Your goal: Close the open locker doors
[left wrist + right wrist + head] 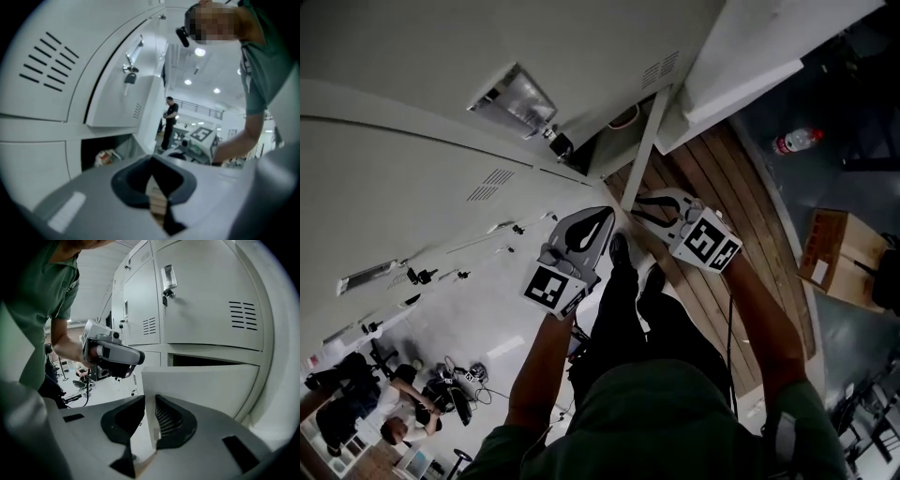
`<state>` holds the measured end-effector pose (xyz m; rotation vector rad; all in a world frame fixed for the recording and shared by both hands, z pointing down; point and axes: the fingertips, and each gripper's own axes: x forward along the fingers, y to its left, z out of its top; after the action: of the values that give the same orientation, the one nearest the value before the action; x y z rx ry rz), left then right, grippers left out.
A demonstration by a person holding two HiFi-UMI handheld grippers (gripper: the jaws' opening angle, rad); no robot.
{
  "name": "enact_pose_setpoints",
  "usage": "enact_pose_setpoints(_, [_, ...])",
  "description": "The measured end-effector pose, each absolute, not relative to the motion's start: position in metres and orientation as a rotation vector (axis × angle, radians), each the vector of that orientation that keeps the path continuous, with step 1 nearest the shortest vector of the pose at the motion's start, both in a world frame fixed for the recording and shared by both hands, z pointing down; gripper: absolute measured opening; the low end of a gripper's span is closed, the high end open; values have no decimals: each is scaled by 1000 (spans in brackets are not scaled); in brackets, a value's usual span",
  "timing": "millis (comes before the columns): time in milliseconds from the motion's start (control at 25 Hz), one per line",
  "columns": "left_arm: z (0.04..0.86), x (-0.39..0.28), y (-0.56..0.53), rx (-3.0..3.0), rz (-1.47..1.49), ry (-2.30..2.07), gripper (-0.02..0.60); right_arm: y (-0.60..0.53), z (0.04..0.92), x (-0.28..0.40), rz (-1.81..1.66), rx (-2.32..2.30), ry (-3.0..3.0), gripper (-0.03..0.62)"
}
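The bottom locker's white door (206, 385) stands swung open, and its thin edge (643, 141) runs toward me in the head view. My right gripper (149, 423) has that edge between its jaws and looks shut on it; it also shows as the right gripper (639, 202) in the head view. The dark open compartment (101, 150) holds a red and white object (104, 158). My left gripper (153, 187) is shut on nothing, just left of the door edge, and appears as the left gripper (605, 217) beside the right one.
The door above carries a key (130, 77) in its lock. A strip of wooden floor (722, 187) runs along the lockers. A water bottle (795, 141) and a wooden box (839, 258) lie to the right. A person (169, 122) stands further off; others sit at the lower left (403, 403).
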<state>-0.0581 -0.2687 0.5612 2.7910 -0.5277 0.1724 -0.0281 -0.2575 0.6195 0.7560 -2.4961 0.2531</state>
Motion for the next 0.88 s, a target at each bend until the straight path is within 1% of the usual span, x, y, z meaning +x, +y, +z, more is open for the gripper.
enact_pose_setpoints(440, [552, -107, -296, 2762, 151, -648, 5, -323, 622, -80, 255, 778, -2487, 66])
enact_pose_setpoints(880, [543, -128, -310, 2765, 163, -664, 5, -377, 629, -101, 242, 854, -2444, 64])
